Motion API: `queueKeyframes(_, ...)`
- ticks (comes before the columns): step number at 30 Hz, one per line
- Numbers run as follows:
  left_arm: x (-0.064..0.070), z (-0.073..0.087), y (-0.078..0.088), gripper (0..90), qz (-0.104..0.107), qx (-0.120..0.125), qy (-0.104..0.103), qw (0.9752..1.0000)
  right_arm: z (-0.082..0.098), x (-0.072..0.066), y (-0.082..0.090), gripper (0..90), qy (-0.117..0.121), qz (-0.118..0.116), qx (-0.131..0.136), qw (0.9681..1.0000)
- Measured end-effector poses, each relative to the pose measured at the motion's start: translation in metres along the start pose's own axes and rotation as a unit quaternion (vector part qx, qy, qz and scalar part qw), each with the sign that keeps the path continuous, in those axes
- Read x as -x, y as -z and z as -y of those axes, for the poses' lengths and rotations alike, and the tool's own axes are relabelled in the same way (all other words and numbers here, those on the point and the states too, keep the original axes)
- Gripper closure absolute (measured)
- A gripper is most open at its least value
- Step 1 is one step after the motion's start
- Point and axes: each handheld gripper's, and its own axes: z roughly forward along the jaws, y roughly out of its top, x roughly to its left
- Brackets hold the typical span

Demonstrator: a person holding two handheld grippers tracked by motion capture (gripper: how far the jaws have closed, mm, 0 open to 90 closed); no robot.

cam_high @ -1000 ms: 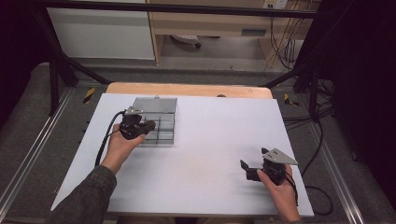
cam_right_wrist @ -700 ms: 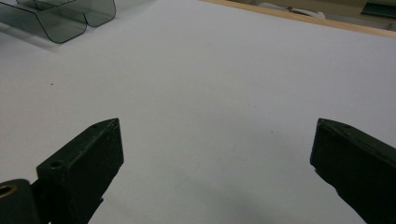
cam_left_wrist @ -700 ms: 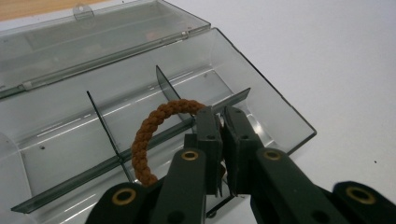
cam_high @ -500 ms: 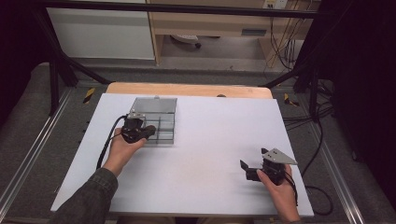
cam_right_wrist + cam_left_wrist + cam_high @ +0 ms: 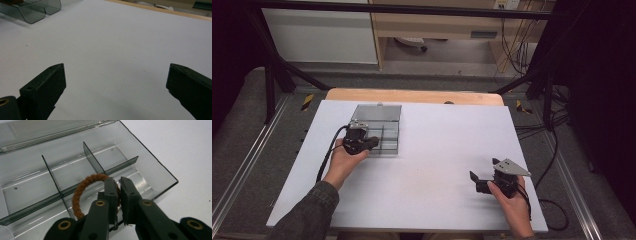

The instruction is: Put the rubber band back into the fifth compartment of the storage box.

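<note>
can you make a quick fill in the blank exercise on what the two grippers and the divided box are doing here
1. The left gripper has its jaws closed on a braided brown ____.
2. The ring hangs over the clear compartment box, whose lid is ____.
3. The right gripper has its jaws wide ____.
4. Under the right gripper lies the bare ____ table top.

Missing words: ring; open; open; white

The clear plastic compartment box (image 5: 382, 131) sits near the white table's (image 5: 437, 165) far-left corner; the brown braided ring (image 5: 82, 192) hangs over its near compartments.
</note>
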Motion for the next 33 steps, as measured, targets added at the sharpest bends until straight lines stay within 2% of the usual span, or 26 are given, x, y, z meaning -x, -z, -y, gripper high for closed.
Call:
queueKeyframes(7,-0.001,-0.002,0.003,71.0,0.000,0.025,0.017,0.9996,0.000,0.000,0.000,3.1,0.000,0.000,-0.001,1.0000)
queueKeyframes(12,0.000,-0.004,0.006,66.9,-0.006,0.039,0.009,0.9992,0.000,0.000,0.000,3.1,0.000,0.000,-0.001,1.0000)
queueKeyframes(15,0.002,-0.004,0.007,64.8,-0.003,0.052,0.007,0.9986,0.000,-0.001,-0.001,3.1,0.001,0.000,-0.003,1.0000)
queueKeyframes(17,0.005,-0.006,0.009,57.6,-0.007,0.064,-0.002,0.9979,0.001,-0.002,-0.001,3.1,0.004,0.001,-0.005,1.0000)
queueKeyframes(21,0.007,-0.007,0.010,43.3,-0.009,0.072,-0.003,0.9973,0.001,-0.002,-0.001,3.1,0.002,0.000,-0.006,1.0000)
queueKeyframes(22,0.008,-0.008,0.010,43.3,-0.010,0.075,-0.003,0.9971,0.001,-0.002,-0.001,3.1,0.002,0.000,-0.006,1.0000)
queueKeyframes(25,0.011,-0.010,0.009,29.6,-0.015,0.078,0.000,0.9968,0.000,-0.002,0.000,3.1,0.001,0.001,-0.002,1.0000)
queueKeyframes(26,0.012,-0.010,0.009,22.1,-0.017,0.081,0.003,0.9965,0.001,-0.002,-0.001,3.1,0.002,0.001,-0.003,1.0000)
queueKeyframes(28,0.012,-0.012,0.009,15.8,-0.017,0.084,0.005,0.9963,0.001,-0.002,-0.001,3.1,0.002,0.000,-0.003,1.0000)
queueKeyframes(33,0.015,-0.014,0.012,12.2,-0.016,0.095,0.003,0.9954,0.000,-0.003,0.001,3.0,0.002,0.000,0.000,1.0000)
